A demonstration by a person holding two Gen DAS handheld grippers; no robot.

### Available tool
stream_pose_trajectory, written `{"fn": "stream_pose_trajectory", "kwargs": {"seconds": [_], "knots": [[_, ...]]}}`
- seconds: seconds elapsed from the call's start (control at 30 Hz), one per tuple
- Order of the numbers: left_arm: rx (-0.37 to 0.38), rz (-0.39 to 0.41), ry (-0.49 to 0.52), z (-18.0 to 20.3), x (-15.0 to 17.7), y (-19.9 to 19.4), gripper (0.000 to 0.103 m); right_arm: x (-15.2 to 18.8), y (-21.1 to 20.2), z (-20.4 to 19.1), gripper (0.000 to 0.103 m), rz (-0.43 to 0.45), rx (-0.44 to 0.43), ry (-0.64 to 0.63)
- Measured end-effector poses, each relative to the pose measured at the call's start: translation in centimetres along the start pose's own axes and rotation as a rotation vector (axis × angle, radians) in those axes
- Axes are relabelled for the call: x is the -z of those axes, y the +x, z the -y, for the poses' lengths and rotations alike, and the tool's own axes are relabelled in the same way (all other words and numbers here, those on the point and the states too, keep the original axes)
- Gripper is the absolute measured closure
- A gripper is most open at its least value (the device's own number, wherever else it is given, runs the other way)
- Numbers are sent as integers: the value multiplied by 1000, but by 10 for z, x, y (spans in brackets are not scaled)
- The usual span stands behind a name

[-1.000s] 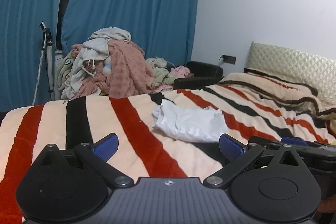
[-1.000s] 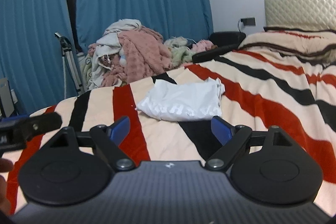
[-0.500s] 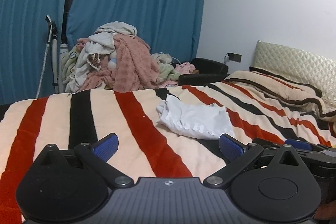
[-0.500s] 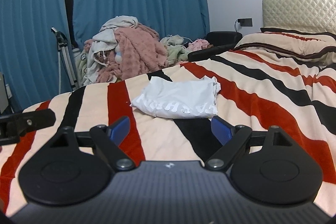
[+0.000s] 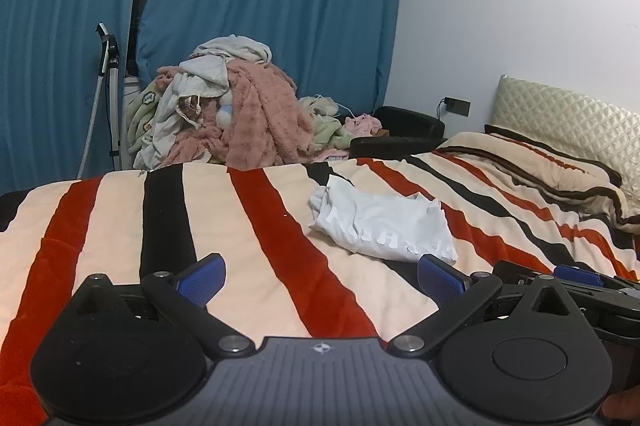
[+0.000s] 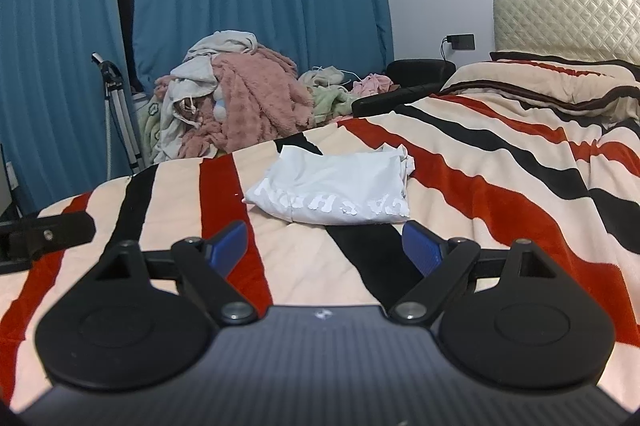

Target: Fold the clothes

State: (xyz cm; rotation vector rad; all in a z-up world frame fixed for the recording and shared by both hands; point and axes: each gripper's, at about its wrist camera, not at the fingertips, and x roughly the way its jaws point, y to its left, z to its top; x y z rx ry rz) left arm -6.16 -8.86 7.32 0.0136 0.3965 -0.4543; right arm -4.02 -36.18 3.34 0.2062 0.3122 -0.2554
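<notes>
A white t-shirt with white lettering (image 5: 384, 226) lies folded into a rough rectangle on the striped bed blanket (image 5: 256, 226); it also shows in the right wrist view (image 6: 336, 190). My left gripper (image 5: 320, 276) is open and empty, held above the blanket short of the shirt and to its left. My right gripper (image 6: 326, 246) is open and empty, just in front of the shirt's near edge. The right gripper's arm shows at the left view's right edge (image 5: 580, 282).
A heap of pink, white and green clothes (image 5: 228, 118) sits beyond the bed's far edge against blue curtains (image 5: 280, 6). A tripod (image 6: 116, 106) stands to the left. A black chair (image 6: 416, 74) and the headboard (image 6: 568, 22) are at right.
Both grippers have risen and pulled back a little from the shirt, so more of the blanket shows. The shirt has not moved. Both stay open.
</notes>
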Motion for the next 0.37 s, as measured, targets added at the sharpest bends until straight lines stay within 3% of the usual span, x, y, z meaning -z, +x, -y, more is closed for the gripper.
{"fn": "stream_pose_trajectory", "kwargs": {"seconds": [0.37], "knots": [[-1, 4, 5, 1, 3, -2, 0, 0, -1, -2, 17, 6, 6, -13]]}}
